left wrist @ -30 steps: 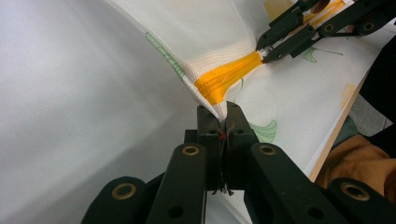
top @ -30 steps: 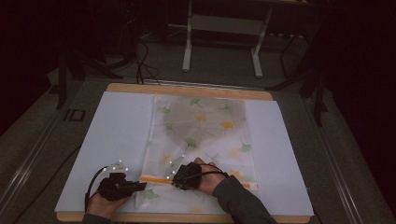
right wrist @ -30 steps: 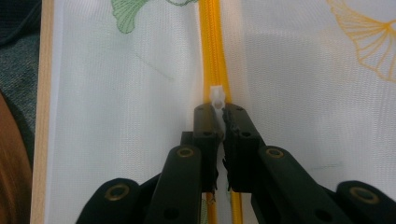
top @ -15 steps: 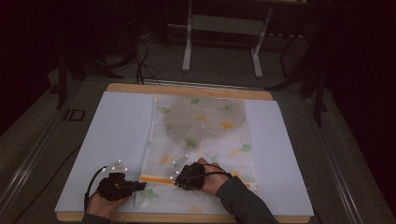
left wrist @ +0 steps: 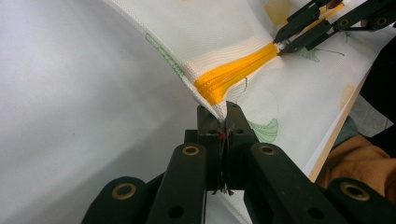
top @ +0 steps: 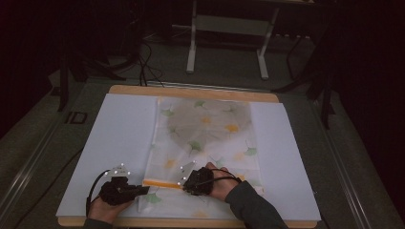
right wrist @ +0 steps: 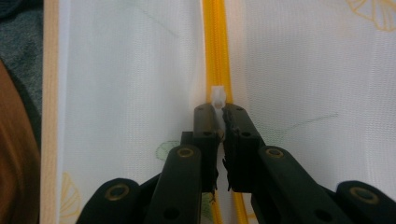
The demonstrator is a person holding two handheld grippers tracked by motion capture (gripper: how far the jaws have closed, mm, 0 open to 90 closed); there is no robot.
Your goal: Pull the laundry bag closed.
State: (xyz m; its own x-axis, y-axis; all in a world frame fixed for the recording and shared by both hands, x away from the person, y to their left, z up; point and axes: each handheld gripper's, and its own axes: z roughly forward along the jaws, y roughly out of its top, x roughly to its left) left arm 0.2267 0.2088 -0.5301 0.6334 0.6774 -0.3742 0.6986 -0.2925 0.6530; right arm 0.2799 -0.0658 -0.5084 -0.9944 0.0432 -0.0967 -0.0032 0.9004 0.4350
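Hand-held gripper work first: my right hand-held gripper (right wrist: pixel 218 122) is clamped on the small white zipper pull (right wrist: pixel 218 96) of the mesh bag (top: pixel 205 138), with the orange zipper (right wrist: pixel 215 42) running straight ahead of its jaws. My left hand-held gripper (left wrist: pixel 222 127) is pinched shut on the bag's corner, right where the zipper's end meets the hem, and it lifts that corner slightly off the white counter (top: pixel 114 138).

Compared with a second ago, my right hand has slid a little toward my left one, so the stretch of orange zipper between the two grippers looks shorter in the high view. My left hand sits where it was, anchoring the end.

I judge that the slider is travelling along the zipper toward the anchored corner, and only a short run is left. Whether this closes or opens the bag I cannot tell. The fabric ahead of my left jaws is bunched, so I should keep tension on it to stop the slider snagging.
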